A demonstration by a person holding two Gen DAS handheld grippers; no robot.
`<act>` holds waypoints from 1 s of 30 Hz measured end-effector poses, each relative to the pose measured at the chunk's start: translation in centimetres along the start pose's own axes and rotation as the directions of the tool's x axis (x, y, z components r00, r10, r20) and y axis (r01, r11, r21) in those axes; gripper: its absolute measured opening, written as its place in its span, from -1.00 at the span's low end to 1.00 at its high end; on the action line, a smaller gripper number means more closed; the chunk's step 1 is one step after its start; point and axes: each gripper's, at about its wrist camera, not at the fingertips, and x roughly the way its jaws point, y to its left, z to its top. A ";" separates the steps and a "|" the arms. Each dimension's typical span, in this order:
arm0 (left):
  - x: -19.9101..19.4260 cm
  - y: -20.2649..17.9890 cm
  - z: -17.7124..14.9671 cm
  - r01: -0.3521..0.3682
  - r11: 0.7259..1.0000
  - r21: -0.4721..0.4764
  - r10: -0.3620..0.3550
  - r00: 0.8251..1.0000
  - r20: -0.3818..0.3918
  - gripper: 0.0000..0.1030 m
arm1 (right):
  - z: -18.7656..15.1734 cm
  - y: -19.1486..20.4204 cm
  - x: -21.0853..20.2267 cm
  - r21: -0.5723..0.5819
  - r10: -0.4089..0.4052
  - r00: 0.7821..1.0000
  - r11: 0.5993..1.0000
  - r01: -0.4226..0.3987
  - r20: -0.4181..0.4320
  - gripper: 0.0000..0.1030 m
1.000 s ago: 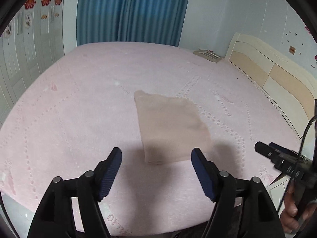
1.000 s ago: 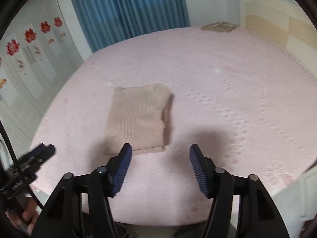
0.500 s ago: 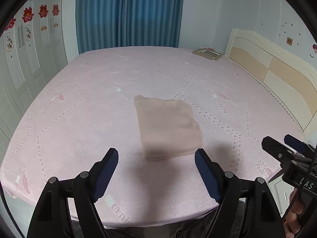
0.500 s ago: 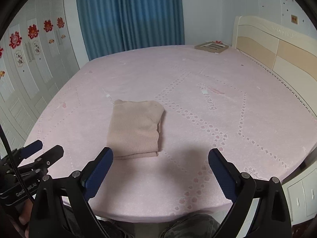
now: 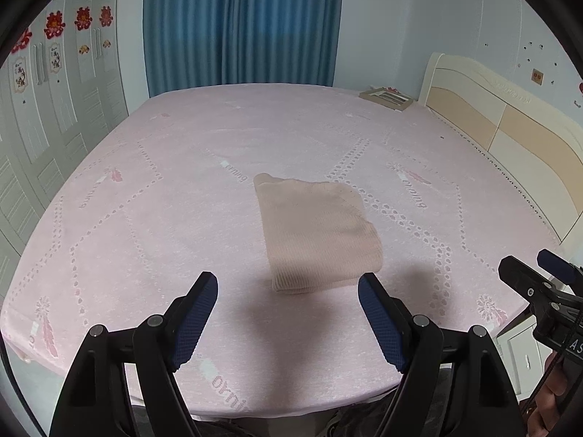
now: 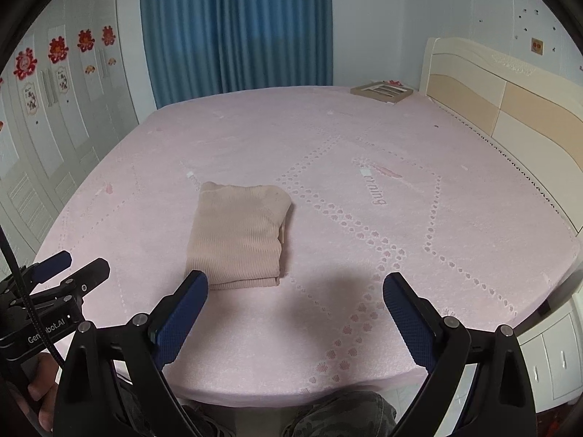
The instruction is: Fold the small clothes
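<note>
Pink bedsheet (image 5: 153,218), w/ dotted lines and feather prints, covers a big bed that fills both views.

Nearest, bottom edge of right wrist view: person's knees in camo-type fabric (image 6: 339,415), just below the mattress edge.

Left gripper (image 5: 288,293) hangs above the near part of the bed, jaws wide apart w/ nothing between the blue pads (image 5: 193,318); no contact w/ the cloth. It's also seen at lower left of right wrist view (image 6: 69,269), a hand (image 6: 40,393) around its handle.

Right gripper (image 6: 295,293) is likewise over the near edge, jaws very wide, empty. Its jaws have just been opening, nothing between them. It's seen at right edge of left wrist view (image 5: 539,273), fingers (image 5: 554,397) on the grip.

Folded beige knit garment (image 5: 317,229) lies flat on the sheet just beyond both tools, roughly mid-bed toward the near side; a neat rectangle, layered edges at its near end and right side (image 6: 238,233). Shadows fall on the sheet in front of it.

Farther: small flat framed item (image 6: 382,91) at the far right corner of the bed, next to the cream and tan headboard (image 6: 510,109) along the right. Blue curtain (image 5: 240,25) behind the bed's far side; white wardrobe doors (image 5: 43,116) w/ red paper decorations on the left.
</note>
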 end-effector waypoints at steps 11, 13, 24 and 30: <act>-0.2 0.7 0.1 -0.001 1.000 -0.003 0.001 1.000 0.003 0.52 | -0.2 0.6 0.2 -0.002 0.008 1.000 1.000 -0.008 -0.011 0.85; -0.1 0.8 0.1 -0.002 1.000 -0.004 0.002 1.000 0.003 0.52 | -0.2 0.6 0.3 -0.003 0.012 1.000 1.000 -0.012 -0.012 0.85; -0.3 1.4 0.1 -0.007 1.000 -0.012 0.007 1.000 0.002 0.52 | -0.4 1.2 0.1 -0.002 0.017 1.000 1.000 -0.017 -0.015 0.85; -0.5 1.7 0.2 -0.011 1.000 -0.012 0.011 1.000 0.006 0.52 | -0.3 1.0 0.1 0.005 0.027 1.000 1.000 -0.027 -0.014 0.86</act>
